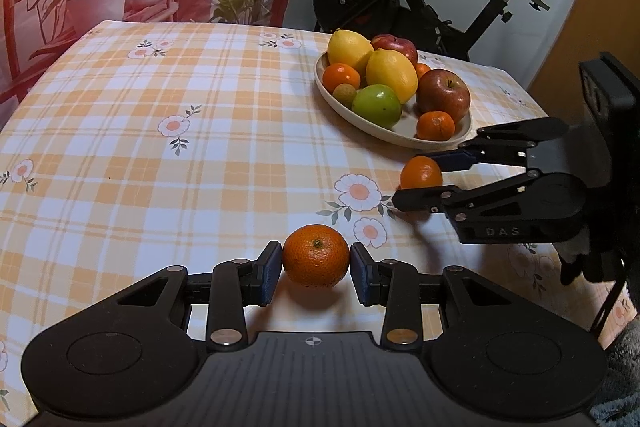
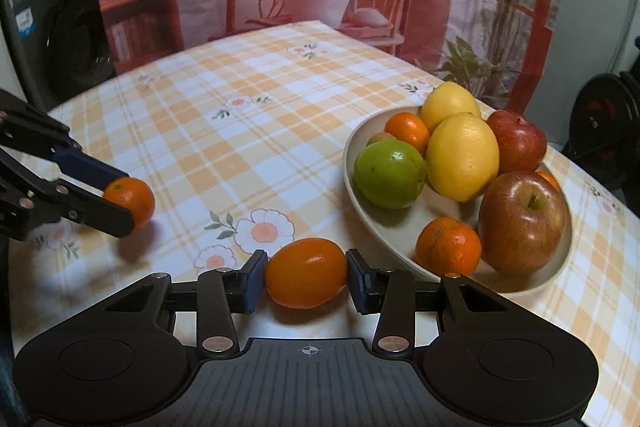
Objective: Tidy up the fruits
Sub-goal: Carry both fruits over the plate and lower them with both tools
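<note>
1. Two small oranges are off the plate, and each one sits between the jaws of one gripper, low over the checked tablecloth [image 1: 168, 99].
2. In the left wrist view, the left gripper [image 1: 316, 265] has its pads on both sides of a round mandarin [image 1: 316, 255]; the jaws are narrow and hold it.
3. In its own view, the right gripper [image 2: 306, 277] closes on an oval orange fruit [image 2: 306, 273]. Its long axis lies across the jaws, from pad to pad, so it is held by its ends.
4. The fruit plate [image 2: 352, 163] lies just beside the right gripper, ahead and to its right. The right hand is nearer; I judge it goes first.
5. Only the letters "DAS" [image 1: 503, 231] can be read, on the right gripper's body.
</note>
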Motion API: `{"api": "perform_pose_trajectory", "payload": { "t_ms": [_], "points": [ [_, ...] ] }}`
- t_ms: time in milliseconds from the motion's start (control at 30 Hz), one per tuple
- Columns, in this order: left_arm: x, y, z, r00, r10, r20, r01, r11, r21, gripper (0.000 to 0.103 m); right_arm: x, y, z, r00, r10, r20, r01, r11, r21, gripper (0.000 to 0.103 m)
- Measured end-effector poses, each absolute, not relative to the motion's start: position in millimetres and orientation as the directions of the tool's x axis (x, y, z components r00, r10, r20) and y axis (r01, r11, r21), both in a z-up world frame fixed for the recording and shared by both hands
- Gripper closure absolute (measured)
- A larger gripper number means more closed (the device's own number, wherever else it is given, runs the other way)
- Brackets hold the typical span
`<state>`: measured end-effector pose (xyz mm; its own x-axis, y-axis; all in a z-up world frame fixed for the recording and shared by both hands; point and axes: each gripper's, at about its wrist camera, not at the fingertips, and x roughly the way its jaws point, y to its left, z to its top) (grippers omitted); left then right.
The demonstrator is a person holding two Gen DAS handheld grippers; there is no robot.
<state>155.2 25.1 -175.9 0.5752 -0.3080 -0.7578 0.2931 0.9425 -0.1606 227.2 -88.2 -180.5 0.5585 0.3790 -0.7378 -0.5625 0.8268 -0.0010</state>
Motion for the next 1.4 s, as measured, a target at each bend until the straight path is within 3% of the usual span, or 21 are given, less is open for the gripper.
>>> {"api": "perform_pose_trajectory", "payload": {
  "t_ms": [900, 1400],
  "points": [
    [233.1, -2.2, -131.7, 0.656, -0.346, -0.671, 0.342, 0.929, -0.144, 0.064, 258.5, -110.1, -149.5, 0.711, 0.281, -0.644, -0.453, 0.884, -0.114, 0.064],
    [303.8, -37.7, -148.7, 0.586, -0.392, -0.709, 0.371, 0.908, -0.195, 0.064, 285.2, -114.6, -158.0, 0.719, 0.245, -0.651, -0.445, 0.881, -0.160, 0.064]
  ]
}}
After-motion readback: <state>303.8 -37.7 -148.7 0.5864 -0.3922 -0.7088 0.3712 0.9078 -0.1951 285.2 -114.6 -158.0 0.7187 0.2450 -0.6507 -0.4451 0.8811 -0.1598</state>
